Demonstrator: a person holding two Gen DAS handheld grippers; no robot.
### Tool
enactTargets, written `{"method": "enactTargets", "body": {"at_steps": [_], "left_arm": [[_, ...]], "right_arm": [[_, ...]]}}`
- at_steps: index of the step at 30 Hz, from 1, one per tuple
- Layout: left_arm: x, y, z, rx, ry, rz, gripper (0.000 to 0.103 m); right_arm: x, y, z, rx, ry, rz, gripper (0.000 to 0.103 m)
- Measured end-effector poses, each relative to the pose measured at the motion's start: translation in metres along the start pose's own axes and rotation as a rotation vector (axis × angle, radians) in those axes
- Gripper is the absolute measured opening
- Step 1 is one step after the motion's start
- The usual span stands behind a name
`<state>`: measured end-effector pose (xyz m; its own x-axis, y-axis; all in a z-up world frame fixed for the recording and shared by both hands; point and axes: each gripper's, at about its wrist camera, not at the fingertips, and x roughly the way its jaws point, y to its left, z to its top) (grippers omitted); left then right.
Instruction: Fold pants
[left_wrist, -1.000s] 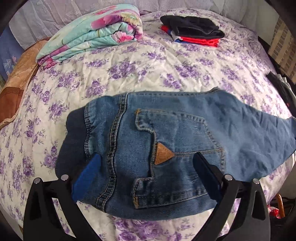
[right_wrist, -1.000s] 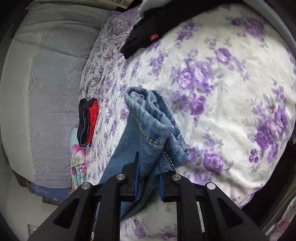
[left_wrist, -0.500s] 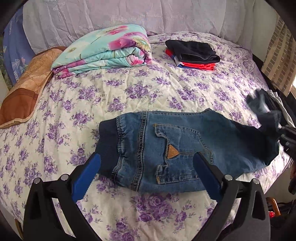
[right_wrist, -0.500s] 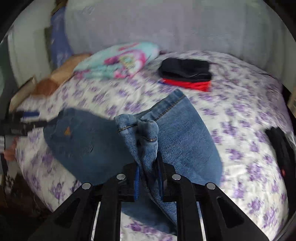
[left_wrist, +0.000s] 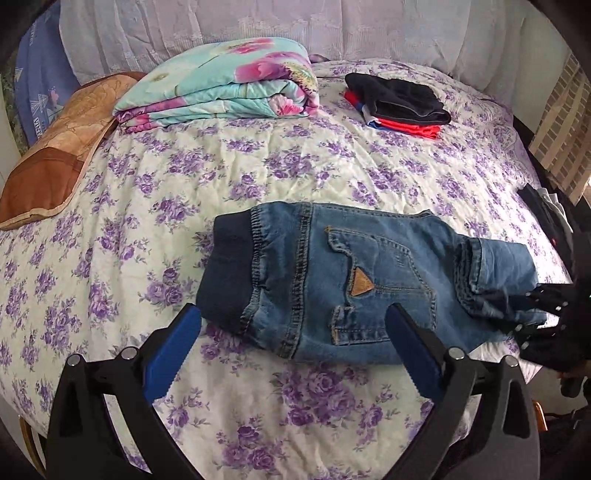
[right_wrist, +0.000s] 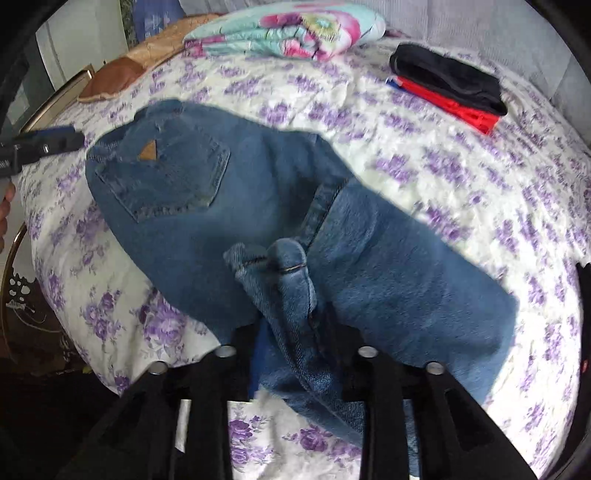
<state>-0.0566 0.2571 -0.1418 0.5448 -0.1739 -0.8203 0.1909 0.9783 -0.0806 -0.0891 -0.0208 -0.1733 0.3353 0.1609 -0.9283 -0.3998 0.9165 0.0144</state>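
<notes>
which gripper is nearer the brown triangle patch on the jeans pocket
Left. The left gripper hangs open just short of the triangle patch, its fingers either side of the pocket. The right gripper is farther away, at the bunched leg hems folded onto the jeans.

Pants (left_wrist: 332, 280) at frame centre on bed (left_wrist: 258, 177); folded quilt (left_wrist: 221, 88) upper left, stacked clothes (left_wrist: 399, 103) upper right.

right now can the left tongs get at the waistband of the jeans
Probably yes. The left tongs stand open just short of the jeans, and the dark waistband lies bare on the bed beside the left pad, nothing across it.
</notes>
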Motion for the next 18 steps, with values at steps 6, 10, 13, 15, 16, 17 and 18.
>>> {"method": "enactTargets", "body": {"at_steps": [6, 10, 13, 15, 16, 17, 18], "left_arm": [[-0.001, -0.044, 0.023, 0.090, -0.034, -0.065, 0.098], [0.007, -0.092, 0.039, 0.163, -0.040, -0.141, 0.098], [0.015, -0.143, 0.047, 0.244, -0.043, -0.203, 0.098], [0.024, -0.179, 0.047, 0.297, -0.031, -0.241, 0.097], [0.030, -0.195, 0.045, 0.323, -0.021, -0.254, 0.097], [0.037, -0.208, 0.042, 0.347, -0.011, -0.251, 0.098], [0.045, -0.219, 0.036, 0.370, 0.004, -0.237, 0.098]], "right_arm": [[-0.048, -0.030, -0.024, 0.165, -0.120, 0.225, 0.073], [-0.078, -0.098, -0.039, 0.407, -0.257, 0.328, 0.078], [-0.068, -0.155, -0.047, 0.627, -0.342, 0.442, 0.078], [-0.043, -0.179, -0.046, 0.738, -0.327, 0.526, 0.078], [-0.027, -0.186, -0.047, 0.777, -0.297, 0.569, 0.078], [-0.012, -0.191, -0.048, 0.806, -0.265, 0.567, 0.077], [0.001, -0.194, -0.049, 0.823, -0.234, 0.529, 0.070]]}}
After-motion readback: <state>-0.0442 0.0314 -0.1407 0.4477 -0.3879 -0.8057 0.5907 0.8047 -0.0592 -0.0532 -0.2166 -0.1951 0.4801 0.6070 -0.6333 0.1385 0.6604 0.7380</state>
